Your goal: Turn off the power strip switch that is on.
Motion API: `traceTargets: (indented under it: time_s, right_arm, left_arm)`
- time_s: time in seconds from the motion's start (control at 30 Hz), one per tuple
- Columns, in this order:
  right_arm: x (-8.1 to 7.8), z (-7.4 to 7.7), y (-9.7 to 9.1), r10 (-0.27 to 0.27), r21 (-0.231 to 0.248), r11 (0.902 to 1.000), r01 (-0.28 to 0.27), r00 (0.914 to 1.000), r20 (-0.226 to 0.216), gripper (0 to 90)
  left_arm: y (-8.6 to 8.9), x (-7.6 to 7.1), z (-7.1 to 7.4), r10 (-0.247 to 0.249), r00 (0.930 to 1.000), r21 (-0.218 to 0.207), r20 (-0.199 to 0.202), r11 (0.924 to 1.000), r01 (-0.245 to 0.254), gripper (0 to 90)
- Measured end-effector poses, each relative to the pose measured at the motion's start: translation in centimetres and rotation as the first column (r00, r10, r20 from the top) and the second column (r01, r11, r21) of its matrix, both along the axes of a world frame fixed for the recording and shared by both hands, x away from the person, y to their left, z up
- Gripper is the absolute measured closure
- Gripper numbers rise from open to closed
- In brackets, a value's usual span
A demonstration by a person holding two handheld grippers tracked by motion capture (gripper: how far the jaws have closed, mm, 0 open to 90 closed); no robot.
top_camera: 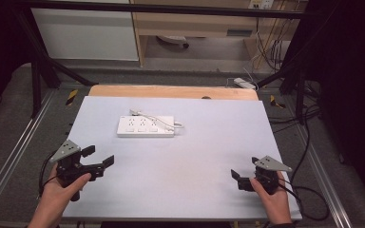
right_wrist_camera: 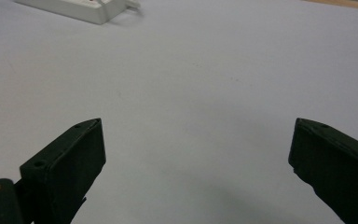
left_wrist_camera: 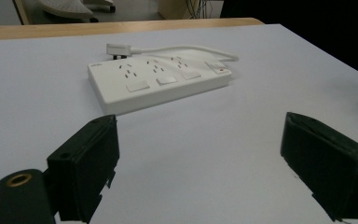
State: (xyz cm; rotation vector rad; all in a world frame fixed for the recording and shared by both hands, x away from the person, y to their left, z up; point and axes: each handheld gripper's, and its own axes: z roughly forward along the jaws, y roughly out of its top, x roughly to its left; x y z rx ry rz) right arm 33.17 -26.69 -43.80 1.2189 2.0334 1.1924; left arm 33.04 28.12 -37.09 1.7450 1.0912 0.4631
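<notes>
One white power strip (top_camera: 146, 126) with three outlet sets on surface (top_camera: 180, 161); two hand-held grippers, left (top_camera: 99, 157) and right (top_camera: 244, 172), both jaws apart, empty.

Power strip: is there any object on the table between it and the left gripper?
No. Bare table lies between the open left gripper and the power strip; its cable lies on its far side.

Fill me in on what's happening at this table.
A person holds a two-jaw gripper in each hand over a pale table. Both the left gripper and the right gripper are open and hold nothing. A white power strip lies flat farther back, its cord and plug beside it, untouched. The left gripper is the nearer and points towards it.
</notes>
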Motion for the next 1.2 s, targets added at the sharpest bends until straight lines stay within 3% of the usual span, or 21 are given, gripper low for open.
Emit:
traceTargets:
  time_s: [0.33, 0.7, 1.2]
  right_arm:
    - [0.1, 0.0, 0.1, 0.002, 0.006, 1.0, -0.002, 1.0, 0.0, 4.1]
    - [0.0, 0.1, 0.1, 0.008, 0.009, 0.9999, -0.008, 1.0, 0.002, 4.1]
    - [-0.1, 0.2, 0.1, 0.019, 0.022, 0.9996, -0.019, 0.9998, 0.006, 4.1]
  left_arm:
    - [-1.5, 1.0, 1.2, -0.021, 0.9997, 0.017, 0.016, 0.9996, 0.021, 22.0]
    - [-2.1, 2.5, 1.9, 0.003, 0.9998, 0.009, 0.021, 0.9999, -0.003, 35.9]
    - [-3.5, 4.5, 3.1, -0.012, 0.9996, 0.02, 0.025, 0.9997, 0.011, 44.4]
